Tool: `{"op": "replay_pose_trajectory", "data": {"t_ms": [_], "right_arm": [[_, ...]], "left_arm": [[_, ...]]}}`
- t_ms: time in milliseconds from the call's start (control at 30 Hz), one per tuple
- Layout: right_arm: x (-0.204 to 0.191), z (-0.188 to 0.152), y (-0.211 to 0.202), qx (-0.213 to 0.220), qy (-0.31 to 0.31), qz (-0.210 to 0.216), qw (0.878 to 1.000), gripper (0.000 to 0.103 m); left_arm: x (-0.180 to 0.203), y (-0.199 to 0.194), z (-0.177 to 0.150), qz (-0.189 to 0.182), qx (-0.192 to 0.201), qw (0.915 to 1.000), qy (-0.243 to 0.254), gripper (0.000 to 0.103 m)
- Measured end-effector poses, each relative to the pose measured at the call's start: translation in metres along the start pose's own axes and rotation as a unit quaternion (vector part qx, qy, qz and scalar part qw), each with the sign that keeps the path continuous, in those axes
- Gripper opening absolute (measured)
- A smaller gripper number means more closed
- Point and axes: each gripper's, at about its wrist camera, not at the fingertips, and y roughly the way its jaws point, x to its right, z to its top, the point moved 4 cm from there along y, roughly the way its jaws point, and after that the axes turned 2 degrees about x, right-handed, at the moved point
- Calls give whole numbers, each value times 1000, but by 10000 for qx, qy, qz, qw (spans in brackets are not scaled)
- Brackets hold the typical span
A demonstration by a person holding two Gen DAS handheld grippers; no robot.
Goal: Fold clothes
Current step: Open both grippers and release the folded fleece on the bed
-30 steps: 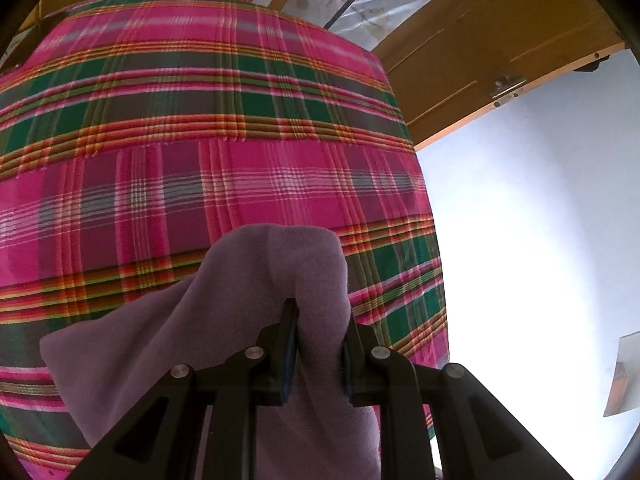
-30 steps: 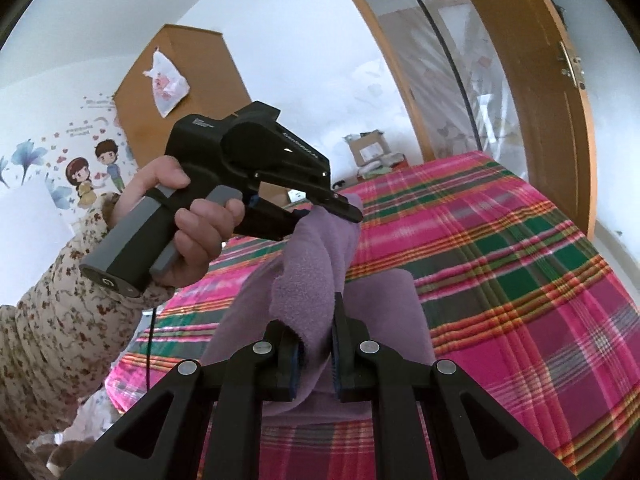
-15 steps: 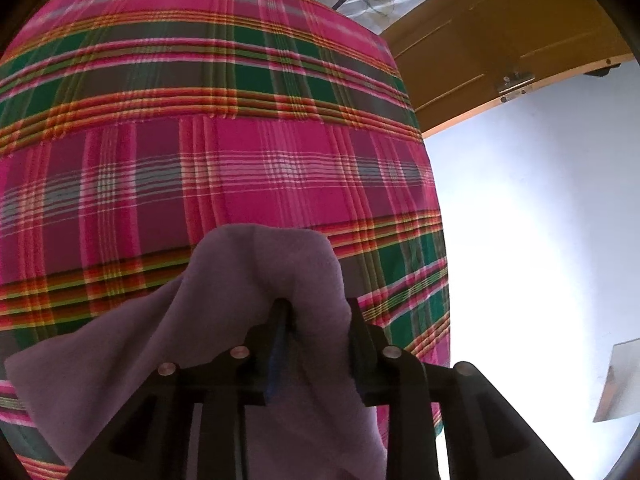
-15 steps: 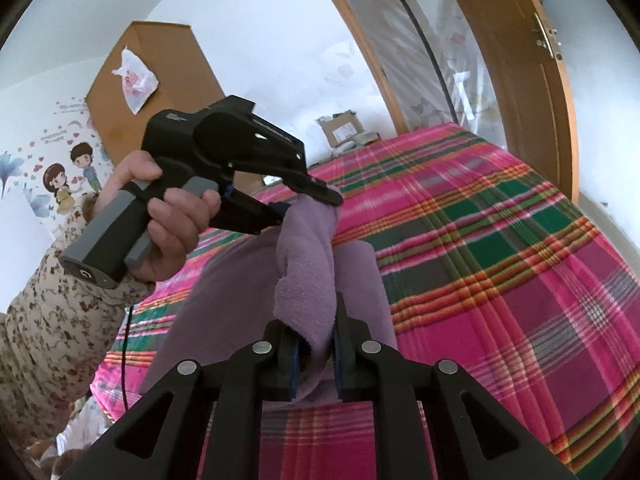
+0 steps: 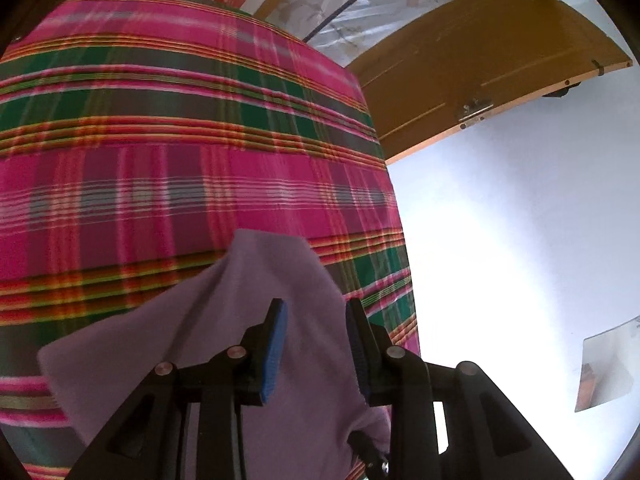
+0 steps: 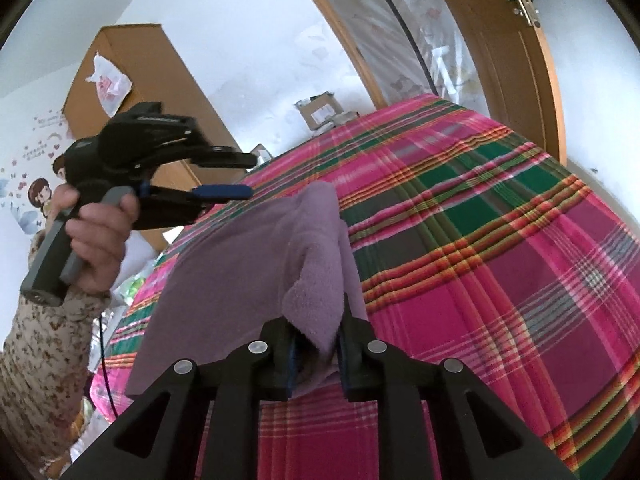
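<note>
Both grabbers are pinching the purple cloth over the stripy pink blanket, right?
Not both. The right gripper pinches the purple cloth over the blanket, but the left gripper is open, its fingers apart off the cloth, as the right wrist view shows.

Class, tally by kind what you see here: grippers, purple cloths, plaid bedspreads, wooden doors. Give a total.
Grippers: 2, the left gripper and the right gripper
Purple cloth: 1
Plaid bedspread: 1
Wooden door: 1
Total: 5
</note>
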Motion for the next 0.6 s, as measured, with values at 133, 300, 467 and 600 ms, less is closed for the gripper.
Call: {"op": "replay_pose_trajectory", "data": {"t_ms": [133, 300, 467, 600], "right_arm": [[4, -2, 0, -16, 52, -71, 10000, 22], [14, -4, -5, -22, 137, -228, 9996, 25], [18, -5, -7, -87, 82, -442, 9990, 25], [17, -7, -9, -85, -70, -632, 9979, 25]], "left_arm": [[-17, -14, -8, 77, 69, 9999, -23, 31], [-44, -34, -19, 191, 272, 9992, -223, 31], [-72, -56, -17, 222, 568, 9970, -469, 31], [-87, -70, -15, 383, 747, 9953, -486, 31]]}}
